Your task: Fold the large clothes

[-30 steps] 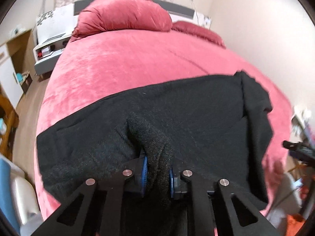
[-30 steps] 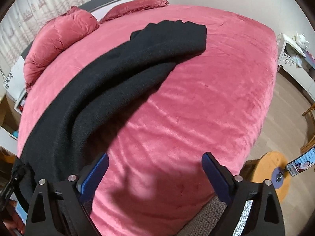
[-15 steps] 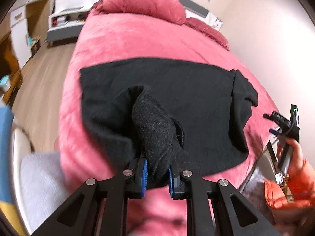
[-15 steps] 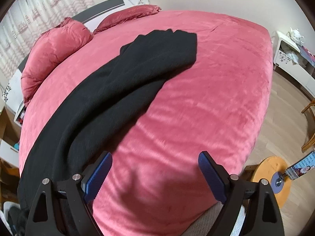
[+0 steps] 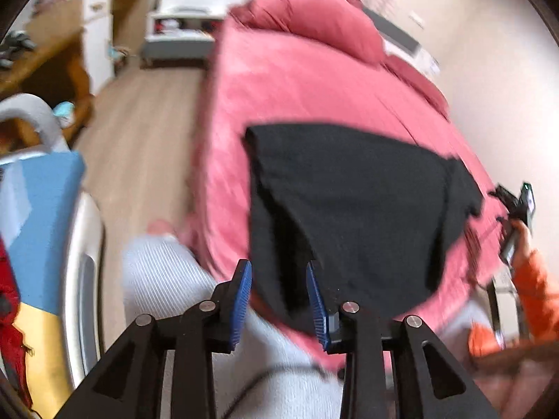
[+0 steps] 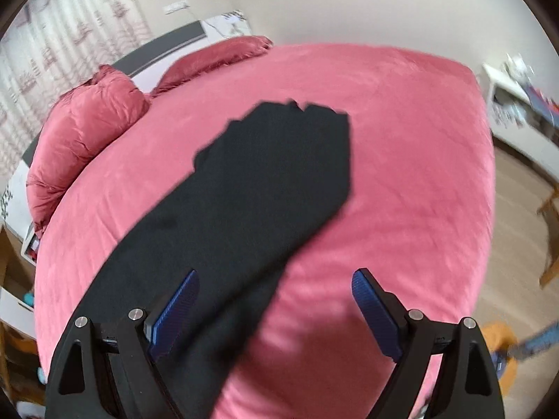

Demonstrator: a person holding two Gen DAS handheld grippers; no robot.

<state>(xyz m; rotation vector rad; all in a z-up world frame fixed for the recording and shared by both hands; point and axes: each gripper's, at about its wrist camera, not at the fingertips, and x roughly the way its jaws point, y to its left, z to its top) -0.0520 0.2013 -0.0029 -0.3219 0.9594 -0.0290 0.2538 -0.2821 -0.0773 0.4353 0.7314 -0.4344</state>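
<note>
My left gripper (image 5: pixel 279 293) was opening, its blue pads apparently clear of the black knit garment (image 5: pixel 356 202) seen between them, though blur hid the contact. That garment lay spread on the pink plush bedcover (image 6: pixel 401 146). My right gripper (image 6: pixel 276 310) hovered wide open, empty.

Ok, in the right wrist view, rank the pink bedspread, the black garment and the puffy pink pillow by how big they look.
Largest to smallest as they look:
1. pink bedspread
2. black garment
3. puffy pink pillow
The pillow lies farther off, so its true size is unsure.
</note>
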